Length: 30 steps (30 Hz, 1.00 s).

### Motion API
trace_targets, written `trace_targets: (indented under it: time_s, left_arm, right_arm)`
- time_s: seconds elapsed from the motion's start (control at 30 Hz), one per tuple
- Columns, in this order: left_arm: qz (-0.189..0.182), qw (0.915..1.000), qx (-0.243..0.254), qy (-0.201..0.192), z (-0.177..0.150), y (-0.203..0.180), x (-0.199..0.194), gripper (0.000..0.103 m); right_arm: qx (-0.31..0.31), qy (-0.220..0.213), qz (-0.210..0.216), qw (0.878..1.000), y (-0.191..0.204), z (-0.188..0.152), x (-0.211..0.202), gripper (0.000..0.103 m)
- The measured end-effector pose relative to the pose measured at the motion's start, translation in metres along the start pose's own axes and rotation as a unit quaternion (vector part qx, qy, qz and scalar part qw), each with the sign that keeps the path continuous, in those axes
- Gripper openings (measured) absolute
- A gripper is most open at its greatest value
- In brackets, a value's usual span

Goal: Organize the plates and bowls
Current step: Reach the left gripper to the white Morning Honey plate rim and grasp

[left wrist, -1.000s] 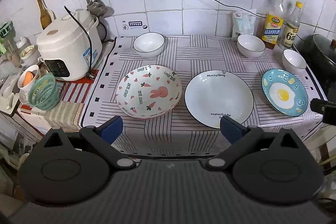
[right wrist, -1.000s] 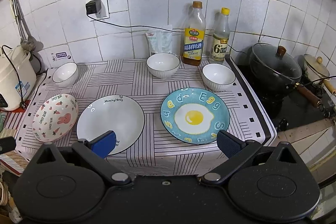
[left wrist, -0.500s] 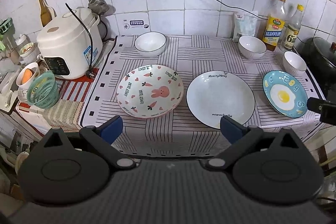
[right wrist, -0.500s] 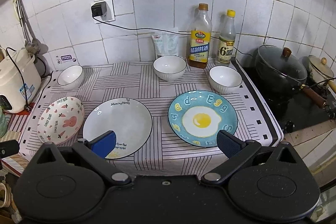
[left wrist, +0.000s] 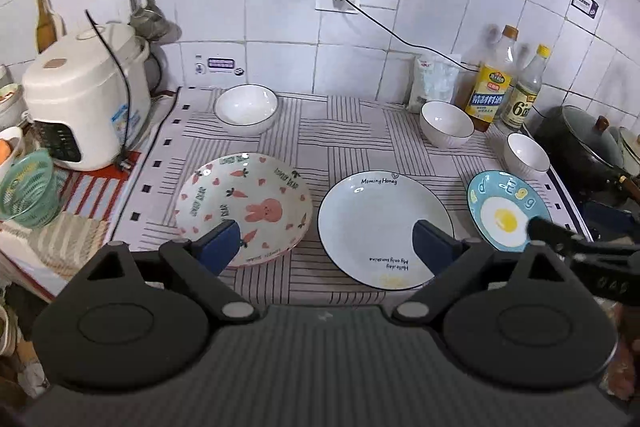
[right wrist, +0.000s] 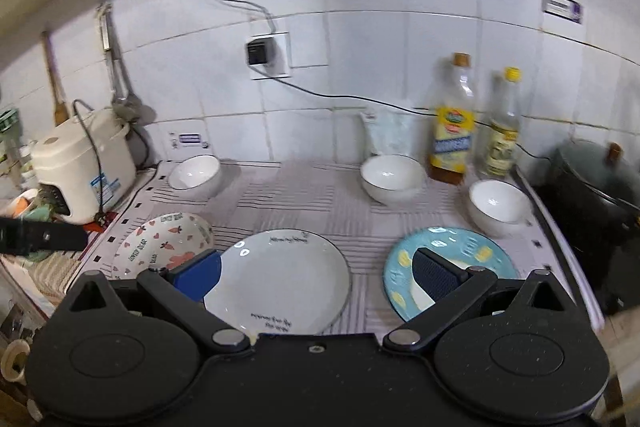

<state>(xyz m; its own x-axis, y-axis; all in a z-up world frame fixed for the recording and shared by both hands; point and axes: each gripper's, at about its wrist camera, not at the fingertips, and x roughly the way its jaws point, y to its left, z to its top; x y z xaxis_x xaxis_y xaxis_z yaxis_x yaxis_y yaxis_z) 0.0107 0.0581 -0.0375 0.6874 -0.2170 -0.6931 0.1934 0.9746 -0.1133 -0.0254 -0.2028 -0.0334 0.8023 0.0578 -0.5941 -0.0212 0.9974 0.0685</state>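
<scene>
A striped cloth (left wrist: 352, 131) covers the counter and carries 3 plates in a front row and 3 white bowls behind them. From the left wrist view, the rabbit plate (left wrist: 244, 203) lies at the left, the white plate (left wrist: 380, 223) in the middle and the blue egg plate (left wrist: 504, 211) at the right, each apart from its neighbour. The left bowl (left wrist: 246, 107) sits alone near the back wall; the middle bowl (left wrist: 446, 123) stands just beside 2 bottles (left wrist: 490, 83), and the right bowl (left wrist: 526, 153) is close to the cloth's right edge, next to a dark pot (left wrist: 580, 143). A rice cooker (left wrist: 84, 95) and a green basket (left wrist: 28, 189) crowd the left side. Bare cloth between the rows leaves open room. The left gripper (left wrist: 326, 243) points downward over the gap between the rabbit plate and the white plate; its jaws have just been closing slightly, yet stand wide with nothing between them. The right gripper (right wrist: 316, 273) hangs over the white plate's near rim, jaws spread wide and holding nothing.
</scene>
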Motion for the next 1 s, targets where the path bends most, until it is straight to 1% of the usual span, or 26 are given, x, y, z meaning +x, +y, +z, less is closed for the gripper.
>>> trace_targets:
  time_s: [0.07,0.13,0.17,0.2,0.23,0.27,0.33,0.4,0.47,0.53,0.6,0.67,0.73,0.8,0.83,0.87,0.9,0.93,0.97,1.0]
  left_arm:
    - [-0.006,1.0000,0.002,0.007,-0.003,-0.001,0.017,0.094]
    - [-0.008,0.9996,-0.001,0.026,-0.008,-0.001,0.040,0.088]
    - [-0.017,0.9989,-0.007,0.044,-0.010,-0.001,0.053,0.086]
    - [-0.034,0.9968,-0.018,0.070,-0.011,0.000,0.068,0.085]
    - [-0.049,0.9925,-0.033,0.107,-0.014,0.001,0.088,0.084]
    - [-0.052,0.9896,-0.045,0.126,-0.015,0.001,0.101,0.083]
    - [-0.058,0.9862,-0.063,0.142,-0.020,0.001,0.124,0.082]
    - [-0.043,0.9857,-0.068,0.148,-0.026,-0.001,0.144,0.079]
    - [-0.030,0.9868,-0.061,0.147,-0.030,-0.003,0.161,0.076]
    - [-0.013,0.9875,-0.053,0.148,-0.033,-0.007,0.176,0.074]
    - [0.003,0.9875,-0.047,0.150,-0.032,-0.008,0.188,0.067]
    - [0.011,0.9869,-0.041,0.155,-0.035,-0.007,0.198,0.061]
    - [0.013,0.9859,-0.040,0.162,-0.037,-0.007,0.205,0.059]
    - [0.015,0.9844,-0.037,0.171,-0.038,-0.008,0.211,0.046]
    - [0.016,0.9836,-0.036,0.176,-0.039,-0.009,0.214,0.041]
    - [0.014,0.9830,-0.034,0.180,-0.040,-0.009,0.217,0.034]
    - [0.011,0.9830,-0.035,0.180,-0.038,-0.010,0.217,0.024]
    - [0.009,0.9835,-0.032,0.178,-0.037,-0.012,0.217,0.020]
    - [0.011,0.9839,-0.021,0.177,-0.035,-0.014,0.218,0.017]
    - [0.017,0.9839,-0.009,0.178,-0.034,-0.017,0.220,0.018]
  right_arm:
    - [0.002,0.006,0.019,1.000,-0.003,-0.008,0.020,0.101]
    - [0.013,0.014,0.036,0.999,-0.007,-0.016,0.042,0.096]
    - [0.020,0.022,0.046,0.999,-0.009,-0.020,0.054,0.093]
    - [0.028,0.030,0.053,0.998,-0.011,-0.026,0.063,0.090]
    - [0.037,0.036,0.058,0.997,-0.012,-0.030,0.073,0.088]
    - [0.046,0.040,0.063,0.996,-0.014,-0.035,0.083,0.085]
    - [0.053,0.046,0.070,0.995,-0.019,-0.045,0.098,0.081]
    - [0.056,0.056,0.070,0.994,-0.022,-0.053,0.112,0.074]
    - [0.065,0.067,0.073,0.993,-0.028,-0.060,0.124,0.069]
    - [0.087,0.078,0.074,0.990,-0.035,-0.066,0.136,0.067]
    - [0.107,0.091,0.066,0.988,-0.042,-0.072,0.146,0.060]
    - [0.113,0.095,0.068,0.987,-0.046,-0.076,0.152,0.058]
    - [0.119,0.102,0.068,0.985,-0.049,-0.079,0.158,0.056]
    - [0.135,0.115,0.074,0.981,-0.052,-0.082,0.164,0.048]
    - [0.144,0.118,0.075,0.980,-0.053,-0.083,0.166,0.046]
    - [0.150,0.122,0.073,0.978,-0.055,-0.084,0.168,0.040]
    - [0.154,0.126,0.072,0.977,-0.056,-0.085,0.171,0.032]
    - [0.155,0.130,0.069,0.977,-0.057,-0.085,0.173,0.028]
    - [0.154,0.133,0.066,0.977,-0.057,-0.085,0.176,0.020]
    - [0.154,0.134,0.072,0.976,-0.059,-0.085,0.178,0.019]
